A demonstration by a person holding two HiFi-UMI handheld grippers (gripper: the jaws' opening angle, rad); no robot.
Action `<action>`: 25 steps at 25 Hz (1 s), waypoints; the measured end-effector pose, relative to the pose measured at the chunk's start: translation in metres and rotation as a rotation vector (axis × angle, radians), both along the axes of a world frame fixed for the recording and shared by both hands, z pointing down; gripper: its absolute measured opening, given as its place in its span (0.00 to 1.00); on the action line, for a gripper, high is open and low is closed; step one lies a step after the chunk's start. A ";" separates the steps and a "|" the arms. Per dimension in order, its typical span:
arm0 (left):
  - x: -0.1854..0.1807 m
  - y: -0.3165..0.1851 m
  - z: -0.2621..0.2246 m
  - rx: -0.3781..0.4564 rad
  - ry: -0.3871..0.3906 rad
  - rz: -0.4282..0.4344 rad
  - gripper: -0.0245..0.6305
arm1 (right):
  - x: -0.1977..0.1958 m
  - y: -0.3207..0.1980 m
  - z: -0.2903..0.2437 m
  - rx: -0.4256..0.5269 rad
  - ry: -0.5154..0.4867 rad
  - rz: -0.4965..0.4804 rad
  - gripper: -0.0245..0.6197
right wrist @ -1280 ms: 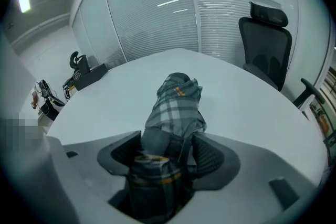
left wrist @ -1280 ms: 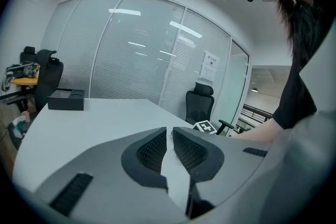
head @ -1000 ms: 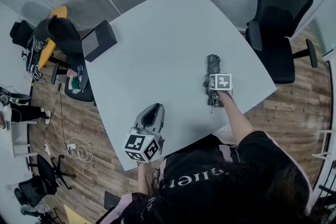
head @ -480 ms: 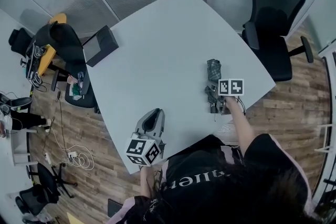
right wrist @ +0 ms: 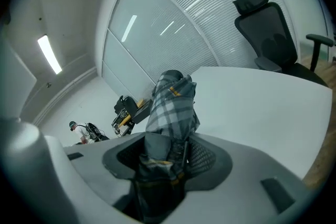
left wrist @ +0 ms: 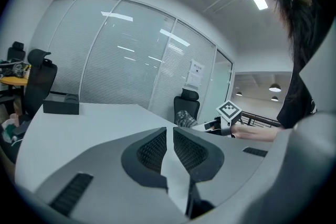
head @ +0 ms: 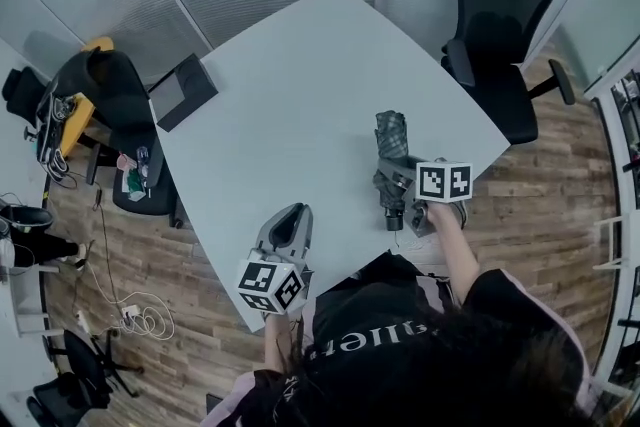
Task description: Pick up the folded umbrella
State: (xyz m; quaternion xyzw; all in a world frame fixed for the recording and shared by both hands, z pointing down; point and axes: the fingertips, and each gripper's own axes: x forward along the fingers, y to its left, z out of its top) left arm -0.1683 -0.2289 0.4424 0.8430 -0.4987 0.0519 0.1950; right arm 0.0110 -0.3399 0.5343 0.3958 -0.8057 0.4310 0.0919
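The folded umbrella [head: 392, 143], grey plaid with a dark handle end, hangs above the right part of the white table [head: 290, 95]. My right gripper [head: 398, 187] is shut on its handle end, so the fabric end points away from me. In the right gripper view the umbrella [right wrist: 173, 102] sticks out between the pads of the right gripper [right wrist: 167, 153], off the tabletop. My left gripper [head: 289, 218] hovers by the table's near edge, shut and empty. In the left gripper view its jaws meet at the left gripper [left wrist: 169, 134], and the umbrella [left wrist: 185, 118] shows far right.
A black box [head: 186, 90] lies at the table's far left corner. A black office chair [head: 495, 45] stands past the right edge. Another chair [head: 105, 80] and cluttered gear sit on the wood floor to the left.
My right gripper has risen with the umbrella, lifting it off the table and toward me. The left gripper has barely shifted.
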 end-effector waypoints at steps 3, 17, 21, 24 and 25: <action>-0.002 0.008 -0.001 0.009 0.006 0.033 0.12 | -0.007 0.022 -0.016 0.019 -0.015 0.011 0.39; 0.003 0.067 0.011 0.000 0.026 0.221 0.12 | -0.014 0.132 -0.035 0.020 -0.091 0.145 0.39; 0.004 0.064 0.015 -0.018 0.037 0.251 0.12 | -0.018 0.142 -0.035 -0.001 -0.095 0.170 0.39; 0.009 0.063 0.015 -0.017 0.048 0.279 0.12 | -0.020 0.148 -0.034 -0.015 -0.094 0.176 0.39; 0.012 0.064 0.015 -0.015 0.051 0.287 0.12 | -0.020 0.152 -0.034 -0.019 -0.094 0.177 0.39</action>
